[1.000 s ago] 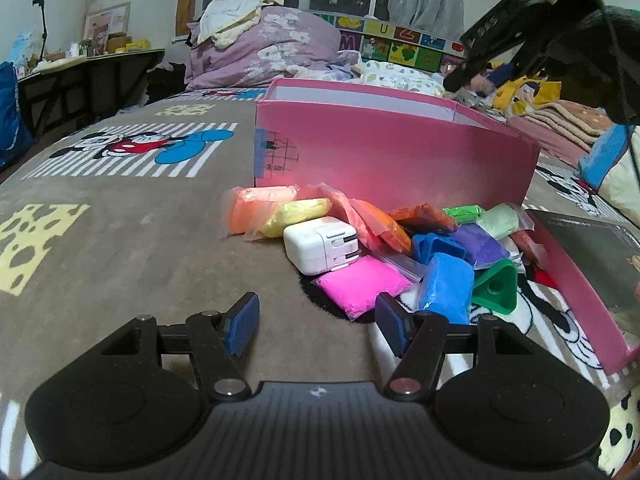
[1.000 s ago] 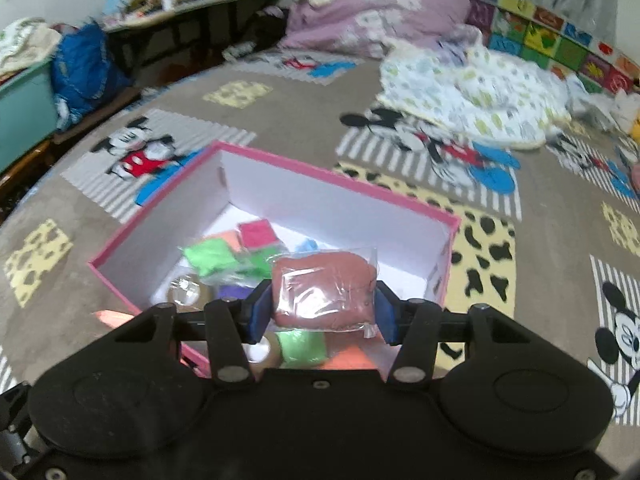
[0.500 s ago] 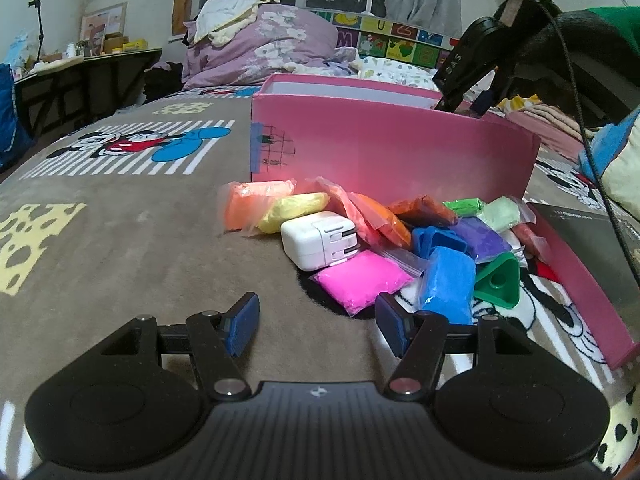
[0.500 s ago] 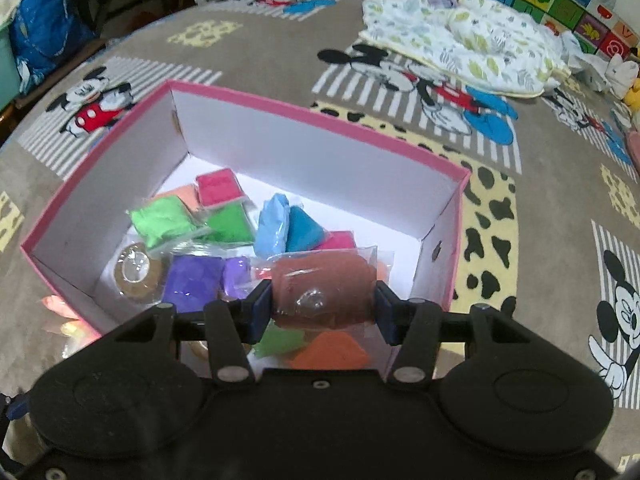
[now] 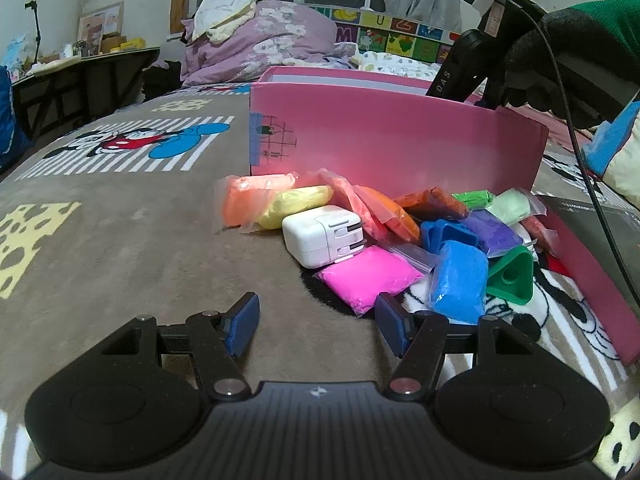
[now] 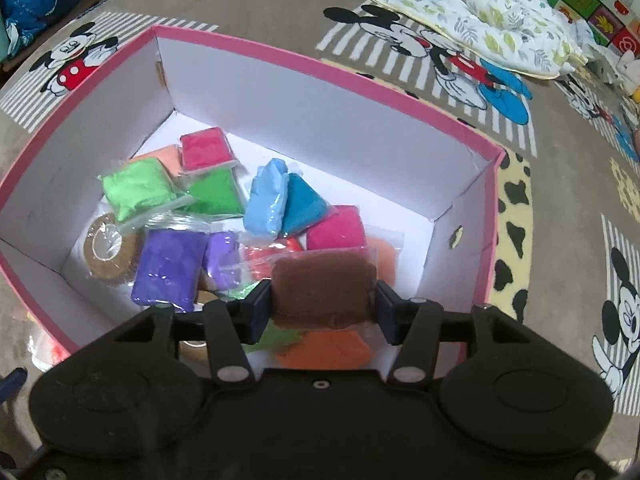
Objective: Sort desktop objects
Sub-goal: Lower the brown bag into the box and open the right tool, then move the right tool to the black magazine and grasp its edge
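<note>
My right gripper [image 6: 323, 305] is shut on a brown clay bag [image 6: 324, 290] and holds it over the near right part of the open pink box [image 6: 320, 68]. Several bagged clay packs and a tape roll [image 6: 108, 246] lie inside. My left gripper [image 5: 316, 322] is open and empty, low over the carpet. Just ahead of it lie a pink clay bag [image 5: 366, 276], a white charger [image 5: 322, 236], a blue clay bag [image 5: 460, 280] and several more packs in front of the box's pink wall [image 5: 392, 140]. The right gripper's body [image 5: 480, 56] shows above the box.
A pink box lid [image 5: 588, 264] lies at the right of the pile. A green triangular mould [image 5: 512, 276] sits by it. Bedding [image 5: 260, 44] and a desk [image 5: 80, 68] stand at the back. A patterned blanket [image 6: 480, 16] lies beyond the box.
My right gripper has moved forward and down over the box with the brown clay bag, tilting to look into it. My left gripper has stayed still and open.
</note>
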Demonstrator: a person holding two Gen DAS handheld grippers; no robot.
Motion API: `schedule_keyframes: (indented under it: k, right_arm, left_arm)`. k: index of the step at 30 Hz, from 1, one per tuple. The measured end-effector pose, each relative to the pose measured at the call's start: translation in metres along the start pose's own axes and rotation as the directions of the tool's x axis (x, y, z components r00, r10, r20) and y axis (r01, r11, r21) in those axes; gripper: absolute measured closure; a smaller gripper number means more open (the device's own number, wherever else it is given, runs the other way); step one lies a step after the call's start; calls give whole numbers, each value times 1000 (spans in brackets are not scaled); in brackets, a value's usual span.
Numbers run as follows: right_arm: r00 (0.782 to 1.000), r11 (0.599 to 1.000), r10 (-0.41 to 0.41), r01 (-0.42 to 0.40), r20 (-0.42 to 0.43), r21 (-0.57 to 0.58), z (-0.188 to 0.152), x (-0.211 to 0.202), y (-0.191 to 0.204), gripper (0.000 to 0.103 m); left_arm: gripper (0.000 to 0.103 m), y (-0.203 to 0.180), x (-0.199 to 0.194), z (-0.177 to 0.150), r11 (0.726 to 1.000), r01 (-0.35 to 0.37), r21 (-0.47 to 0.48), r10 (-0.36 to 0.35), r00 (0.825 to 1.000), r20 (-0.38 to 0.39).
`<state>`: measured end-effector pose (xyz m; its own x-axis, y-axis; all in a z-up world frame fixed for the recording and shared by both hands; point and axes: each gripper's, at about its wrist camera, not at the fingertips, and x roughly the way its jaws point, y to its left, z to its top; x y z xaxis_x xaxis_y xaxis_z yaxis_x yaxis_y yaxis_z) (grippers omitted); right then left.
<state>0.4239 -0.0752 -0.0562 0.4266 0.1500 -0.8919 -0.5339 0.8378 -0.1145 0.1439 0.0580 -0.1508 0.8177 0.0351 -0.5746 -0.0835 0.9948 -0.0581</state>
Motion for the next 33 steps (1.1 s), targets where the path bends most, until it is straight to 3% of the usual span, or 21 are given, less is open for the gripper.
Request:
schedule_keyframes:
  k: [11, 22, 33]
  right_arm:
    - [999, 999, -33, 33, 11, -4, -3, -4, 3, 31]
    - [993, 996, -82, 83, 81, -13, -14, -33, -2, 29]
    - [974, 988, -156, 152, 161, 36, -50, -81, -24, 24]
  left_arm:
    - [40, -1, -2, -1, 1000, 2, 8, -2, 1000, 2]
    - [40, -5, -3, -1, 1000, -9, 28, 8, 1000, 23]
    - [40, -17, -9, -3, 998, 10, 55, -13, 998, 59]
